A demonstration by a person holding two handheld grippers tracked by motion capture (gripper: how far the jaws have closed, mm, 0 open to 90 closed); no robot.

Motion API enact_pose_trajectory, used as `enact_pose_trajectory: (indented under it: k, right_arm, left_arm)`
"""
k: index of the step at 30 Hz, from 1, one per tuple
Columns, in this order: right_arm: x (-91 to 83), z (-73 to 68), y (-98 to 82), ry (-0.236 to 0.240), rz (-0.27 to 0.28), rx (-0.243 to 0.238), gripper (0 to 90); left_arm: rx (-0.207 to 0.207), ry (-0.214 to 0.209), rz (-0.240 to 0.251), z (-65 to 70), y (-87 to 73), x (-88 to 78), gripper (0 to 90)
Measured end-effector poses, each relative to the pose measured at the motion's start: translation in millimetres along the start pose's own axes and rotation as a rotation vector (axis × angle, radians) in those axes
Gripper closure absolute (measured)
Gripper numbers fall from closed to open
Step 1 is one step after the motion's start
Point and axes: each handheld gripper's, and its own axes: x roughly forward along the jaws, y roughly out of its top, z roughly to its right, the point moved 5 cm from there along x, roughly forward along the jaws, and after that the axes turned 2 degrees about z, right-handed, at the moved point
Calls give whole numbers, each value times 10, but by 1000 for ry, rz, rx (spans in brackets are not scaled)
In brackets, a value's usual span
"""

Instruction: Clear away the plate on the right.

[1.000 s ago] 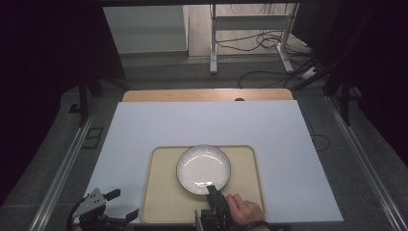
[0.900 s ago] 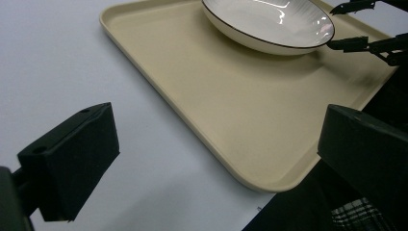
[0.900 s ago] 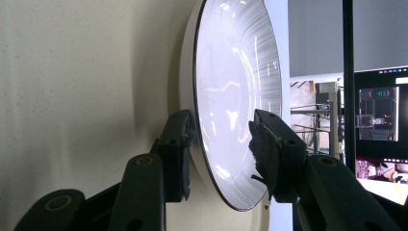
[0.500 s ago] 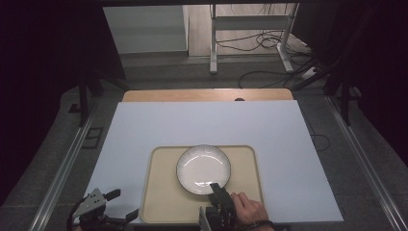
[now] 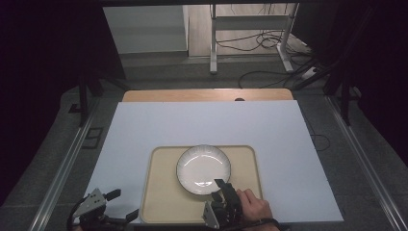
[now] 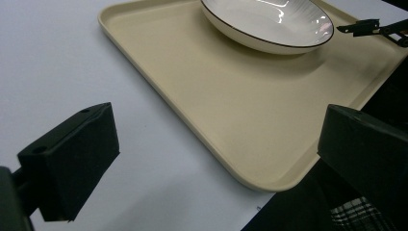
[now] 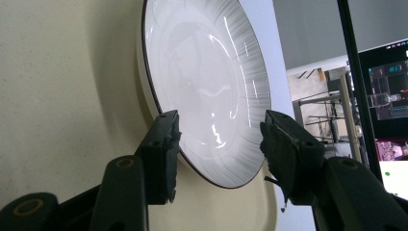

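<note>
Plate (image 5: pixel 203 168) release seems to be the step in hand: the white plate with the thin dark edge sits in the far half of the beige tray (image 5: pixel 163 207), and the tray lies on the white bench (image 5: pixel 202 120), near its front edge. The right claw (image 5: pixel 222 188) is at the near rim of the plate, on its right side. In the right gripper view (image 7: pixel 216 139) one jaw stands under the rim and the other over the inner face, with a gap on both sides, so the pads do not press the plate. Its jaws have just been opening, with the rim between them.

To do this well, I judge the person should open the jaws a little more and then pull the claw straight back and low, along the tray, so the lower jaw does not hook the rim and lift or push the plate.

The left claw (image 5: pixel 118 207) waits beside the near left corner of the tray, wide open and holding nothing (image 6: pixel 216 159).

The plate is round, so it has no long axis. It rests flat, with its hollow face upward and not tilted.
</note>
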Motion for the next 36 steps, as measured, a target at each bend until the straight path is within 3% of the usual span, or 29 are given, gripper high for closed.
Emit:
enact_pose_trajectory:
  k: [12, 33, 36]
  right_arm:
    - [-11, 98, -93, 28, 5, 130, 394]
    - [26, 223, -319, 108, 0, 276, 353]
    - [20, 247, -345, 118, -6, 316, 340]
  left_arm:
    - [-4, -1, 5, -4, 1, -6, 4]
    - [-14, -13, 33, -12, 6, -32, 0]
    - [-15, -13, 34, -12, 6, -33, 0]
